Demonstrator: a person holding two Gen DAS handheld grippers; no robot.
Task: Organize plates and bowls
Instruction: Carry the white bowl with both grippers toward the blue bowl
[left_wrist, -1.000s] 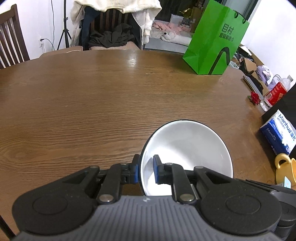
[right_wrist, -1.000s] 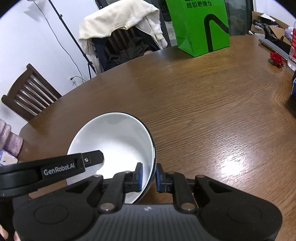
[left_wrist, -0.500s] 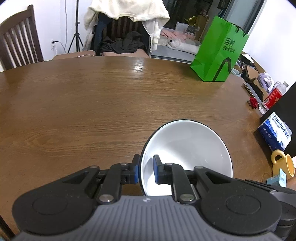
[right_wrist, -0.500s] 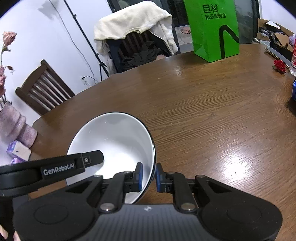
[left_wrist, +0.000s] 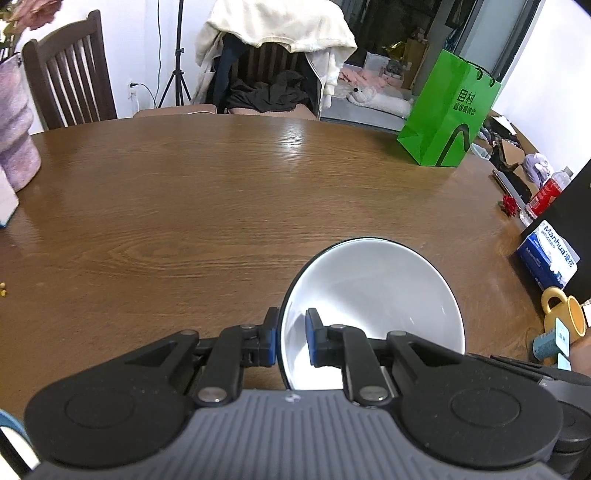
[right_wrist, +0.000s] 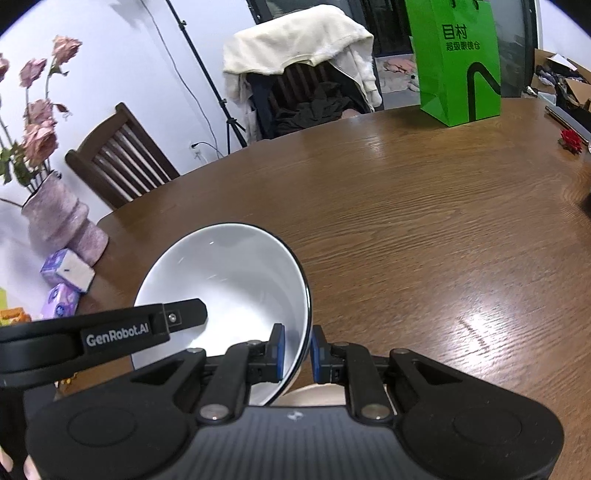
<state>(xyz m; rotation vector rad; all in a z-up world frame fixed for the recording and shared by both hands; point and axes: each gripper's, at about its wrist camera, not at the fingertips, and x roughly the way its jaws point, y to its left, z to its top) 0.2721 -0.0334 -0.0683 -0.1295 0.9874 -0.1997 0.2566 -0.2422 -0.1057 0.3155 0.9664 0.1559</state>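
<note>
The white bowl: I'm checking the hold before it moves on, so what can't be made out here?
- Left wrist view: the white bowl has its near rim and underside hidden by the left gripper.
- Right wrist view: the right gripper body hides the bowl's base and whatever pale thing lies under it.
- Neither view shows whether the bowl clears the table.

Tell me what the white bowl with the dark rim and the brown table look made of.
White bowl with the dark rim: likely glazed ceramic, possibly enamel; smooth, glossy, soft reflections. Brown table: wood or wood veneer; visible grain, sheen from lamp glare.
</note>
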